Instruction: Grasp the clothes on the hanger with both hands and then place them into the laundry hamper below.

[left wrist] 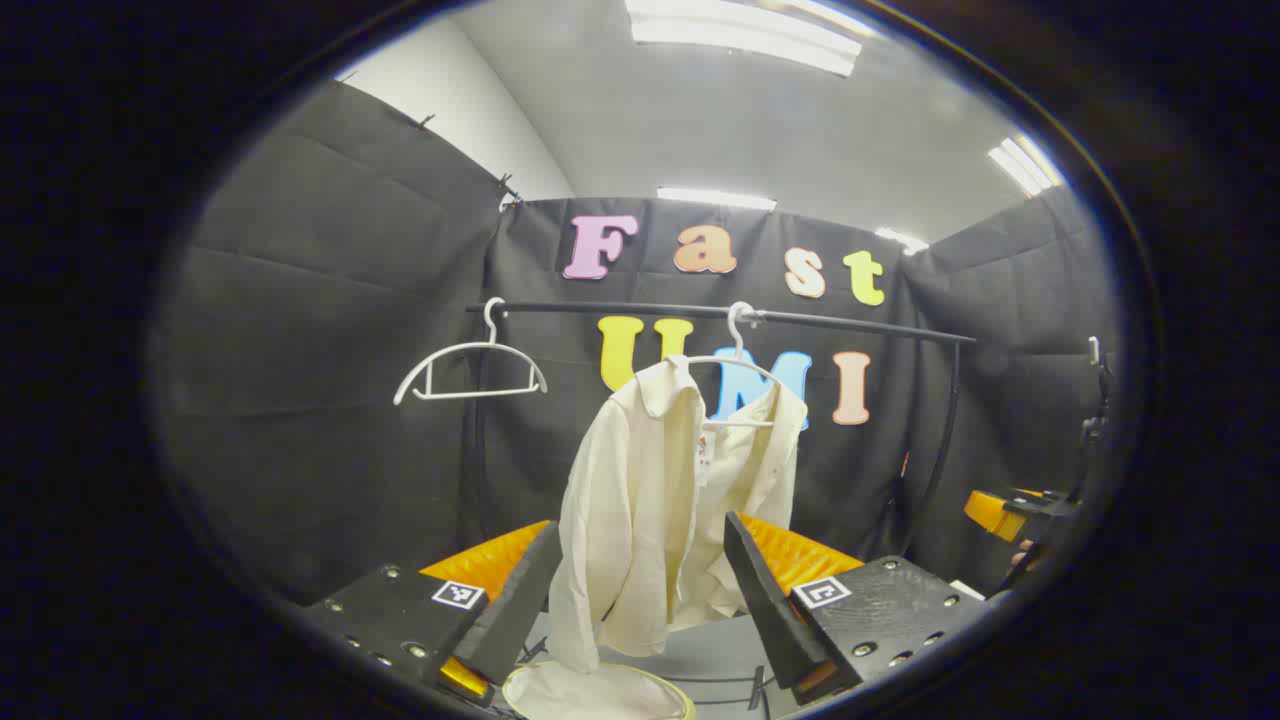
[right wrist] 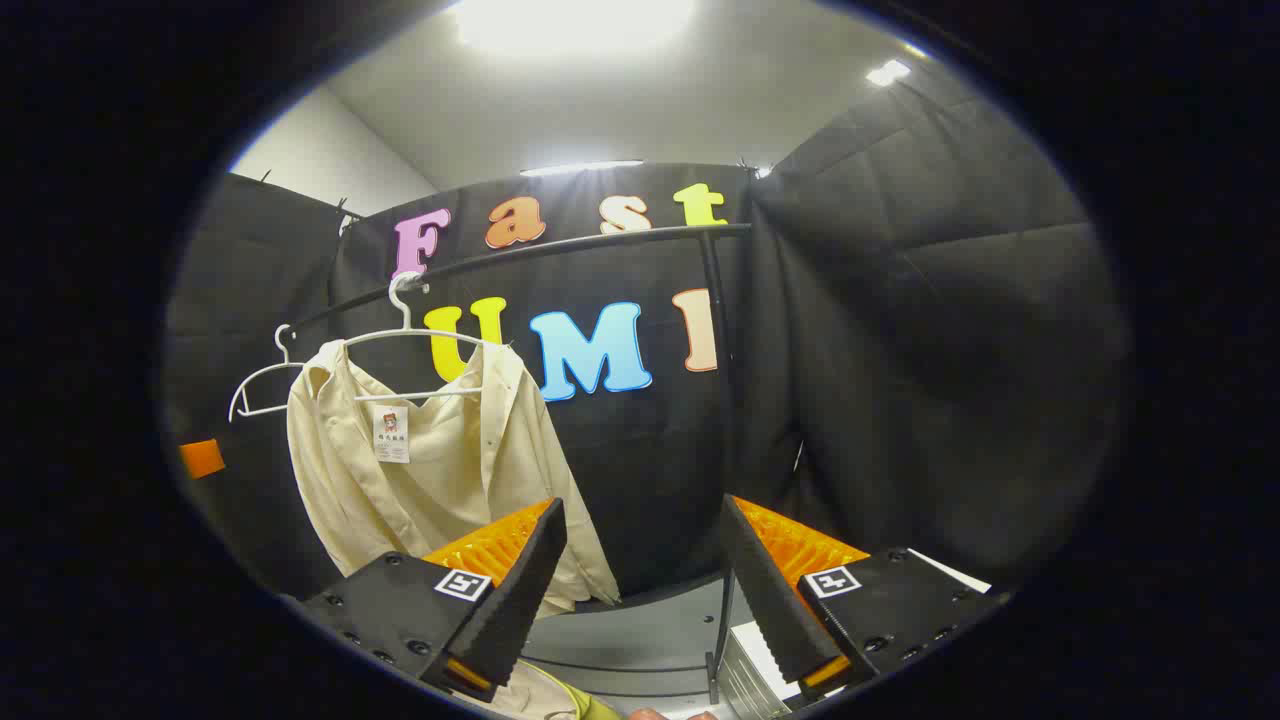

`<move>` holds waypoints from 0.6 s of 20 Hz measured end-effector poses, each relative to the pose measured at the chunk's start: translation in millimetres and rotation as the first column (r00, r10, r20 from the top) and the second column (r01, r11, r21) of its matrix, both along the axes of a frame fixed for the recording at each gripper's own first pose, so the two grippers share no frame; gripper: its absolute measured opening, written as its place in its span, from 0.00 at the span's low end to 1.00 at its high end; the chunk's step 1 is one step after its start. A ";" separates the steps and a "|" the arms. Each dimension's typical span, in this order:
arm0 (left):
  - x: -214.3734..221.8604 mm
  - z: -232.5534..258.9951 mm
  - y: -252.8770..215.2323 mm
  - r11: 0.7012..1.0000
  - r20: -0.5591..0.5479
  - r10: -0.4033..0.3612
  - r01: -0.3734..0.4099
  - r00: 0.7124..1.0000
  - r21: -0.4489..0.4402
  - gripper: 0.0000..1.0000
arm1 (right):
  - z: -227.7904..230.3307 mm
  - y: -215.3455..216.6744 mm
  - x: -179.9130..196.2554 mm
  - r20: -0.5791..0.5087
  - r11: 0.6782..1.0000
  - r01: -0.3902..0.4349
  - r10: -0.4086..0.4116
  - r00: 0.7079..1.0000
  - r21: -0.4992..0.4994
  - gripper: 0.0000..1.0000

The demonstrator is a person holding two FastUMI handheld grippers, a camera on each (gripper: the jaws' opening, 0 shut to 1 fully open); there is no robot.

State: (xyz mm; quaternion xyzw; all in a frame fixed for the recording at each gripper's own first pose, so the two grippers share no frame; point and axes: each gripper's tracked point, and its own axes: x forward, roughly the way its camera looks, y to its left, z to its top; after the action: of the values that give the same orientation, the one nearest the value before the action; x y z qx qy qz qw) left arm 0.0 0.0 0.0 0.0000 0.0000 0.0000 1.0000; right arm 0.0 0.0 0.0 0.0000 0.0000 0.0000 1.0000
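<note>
A cream shirt [left wrist: 660, 500] hangs on a white hanger [left wrist: 735, 365] from the black rail [left wrist: 850, 322], above the hamper [left wrist: 600, 692]. Left gripper [left wrist: 640, 600] and right gripper [right wrist: 640, 600] both hold their jaws wide, gripping nothing.

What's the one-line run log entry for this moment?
stage: approach | left gripper: open, empty | right gripper: open, empty | cream long-sleeved shirt: on white plastic hanger | white mesh laundry hamper: below shirt
</note>
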 end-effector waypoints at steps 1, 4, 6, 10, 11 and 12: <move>-0.7 -0.6 1.6 1.000 -0.003 0.001 -0.001 1.000 -0.001 0.95 | -0.4 -0.1 -1.8 -0.002 1.000 -0.002 0.002 1.000 0.000 0.98; -5.8 2.8 8.0 1.000 0.008 0.002 -0.002 1.000 -0.009 0.95 | -2.6 1.9 -8.4 -0.013 1.000 -0.002 0.002 1.000 -0.002 0.98; -11.3 -1.9 11.7 1.000 0.001 -0.001 0.001 1.000 -0.006 0.95 | -2.3 3.6 -15.9 -0.016 1.000 -0.001 0.001 1.000 -0.011 0.98; -33.6 -17.7 28.3 1.000 -0.026 -0.002 0.002 1.000 -0.007 0.95 | -7.2 11.3 -35.4 -0.035 1.000 0.000 -0.001 0.999 -0.014 0.98; -38.4 -21.5 32.5 1.000 -0.035 -0.001 0.000 0.999 -0.012 0.95 | -7.1 13.2 -40.5 -0.036 1.000 0.002 -0.003 0.999 -0.015 0.98; -43.6 -24.6 34.5 1.000 -0.039 -0.004 0.003 0.999 -0.017 0.96 | -8.3 15.1 -45.3 -0.036 1.000 0.002 -0.003 0.999 -0.018 0.98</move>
State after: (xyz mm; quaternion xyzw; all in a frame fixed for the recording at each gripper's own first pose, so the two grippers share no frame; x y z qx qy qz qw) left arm -43.6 34.5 -24.6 -0.0087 0.0193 -0.0016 0.9998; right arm -45.3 15.1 -8.3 -0.0091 0.0180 -0.0014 0.9998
